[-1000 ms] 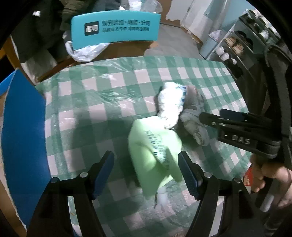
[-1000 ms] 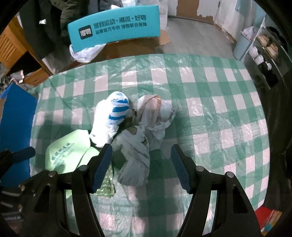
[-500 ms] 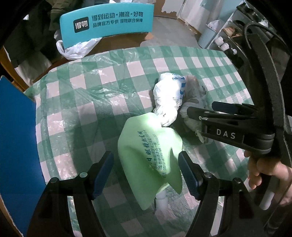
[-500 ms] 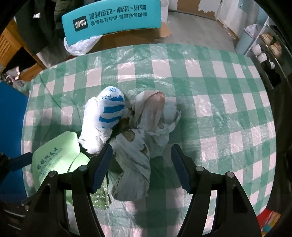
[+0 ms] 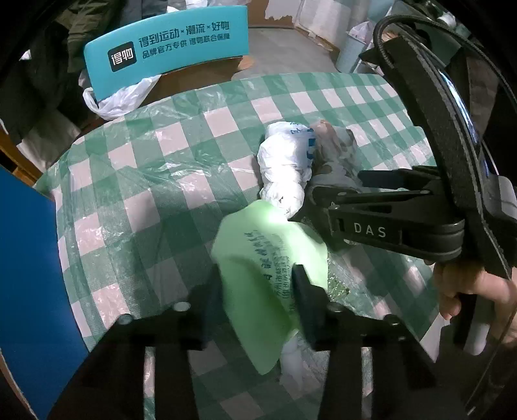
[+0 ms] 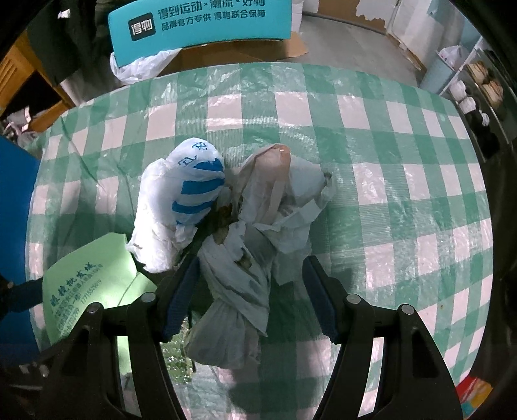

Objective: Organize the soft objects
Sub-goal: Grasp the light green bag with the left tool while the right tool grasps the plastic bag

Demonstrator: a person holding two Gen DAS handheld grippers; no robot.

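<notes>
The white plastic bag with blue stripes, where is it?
The white plastic bag with blue stripes lies mid-table on the green checked tablecloth, between the light green bag and the knotted grey-white bag.

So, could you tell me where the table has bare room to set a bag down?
The checked cloth is bare right of the grey bag, and on the far side toward the teal sign. It is crowded in the middle around the green bag and white bag.
</notes>
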